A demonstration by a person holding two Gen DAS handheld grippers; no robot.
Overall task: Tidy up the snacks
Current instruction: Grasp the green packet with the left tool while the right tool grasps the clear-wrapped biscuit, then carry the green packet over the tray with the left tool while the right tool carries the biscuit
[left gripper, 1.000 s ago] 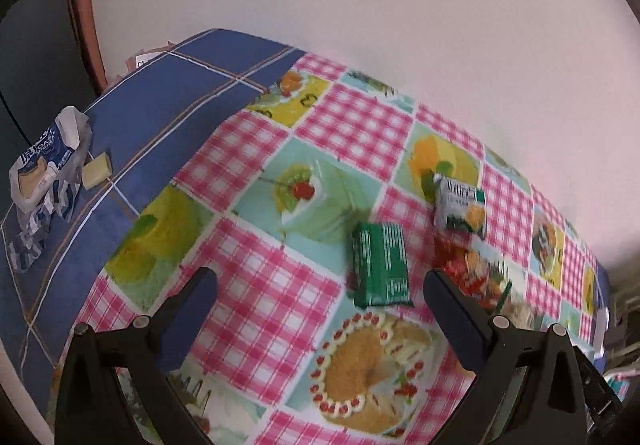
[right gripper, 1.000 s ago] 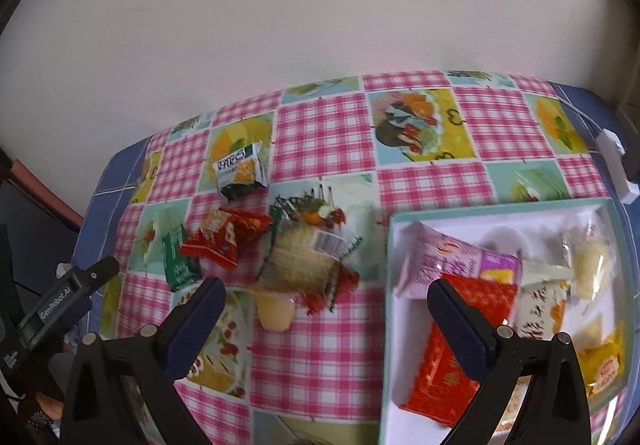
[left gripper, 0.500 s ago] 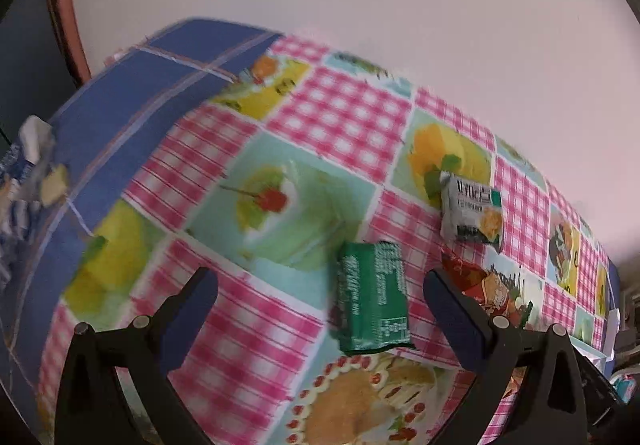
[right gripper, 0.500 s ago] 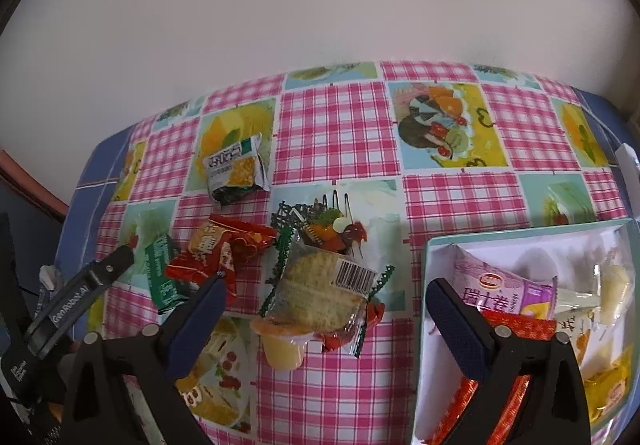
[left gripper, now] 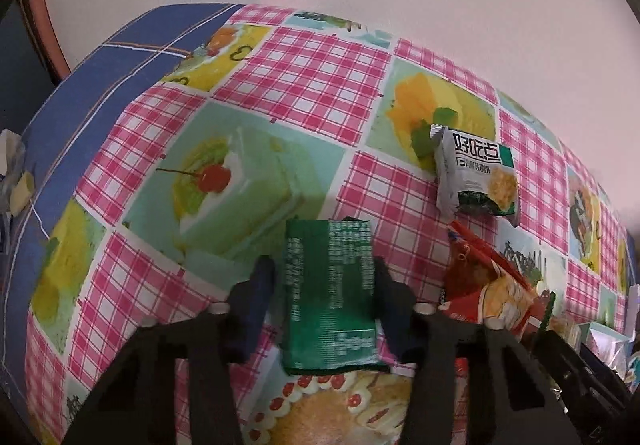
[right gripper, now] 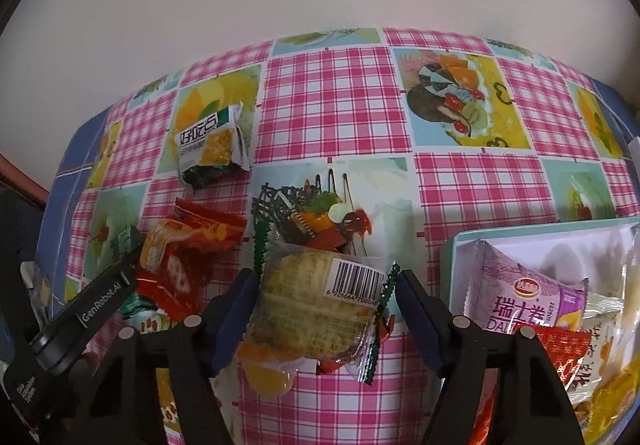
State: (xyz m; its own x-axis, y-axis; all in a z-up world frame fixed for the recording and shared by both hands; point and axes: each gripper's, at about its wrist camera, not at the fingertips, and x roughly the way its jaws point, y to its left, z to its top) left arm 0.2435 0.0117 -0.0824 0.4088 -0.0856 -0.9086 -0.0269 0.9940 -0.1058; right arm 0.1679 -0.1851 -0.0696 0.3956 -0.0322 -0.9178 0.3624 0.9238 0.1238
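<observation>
A green snack packet (left gripper: 330, 293) lies on the checked tablecloth (left gripper: 304, 73); my left gripper (left gripper: 324, 277) is closing, its pads against the packet's two long sides. In the right wrist view a clear cracker packet with a barcode (right gripper: 316, 305) lies on a yellow jelly cup (right gripper: 268, 381). My right gripper (right gripper: 324, 285) straddles it, jaws closing, pads just short of its edges. A white and green packet (left gripper: 476, 177) (right gripper: 210, 143) and a red packet (left gripper: 480, 285) (right gripper: 188, 253) lie loose nearby. The left gripper's body (right gripper: 80, 317) shows at the lower left.
A teal-rimmed tray (right gripper: 456, 245) at the right holds a purple packet (right gripper: 528, 297), a red one and several more snacks. A pale wall runs behind the table. The cloth's blue border (left gripper: 120, 45) marks the left end, with wrappers lying beyond it.
Both grippers have come down towards the table and their jaws have narrowed. The left now has the green packet between its fingers; the right has the cracker packet between its own.
</observation>
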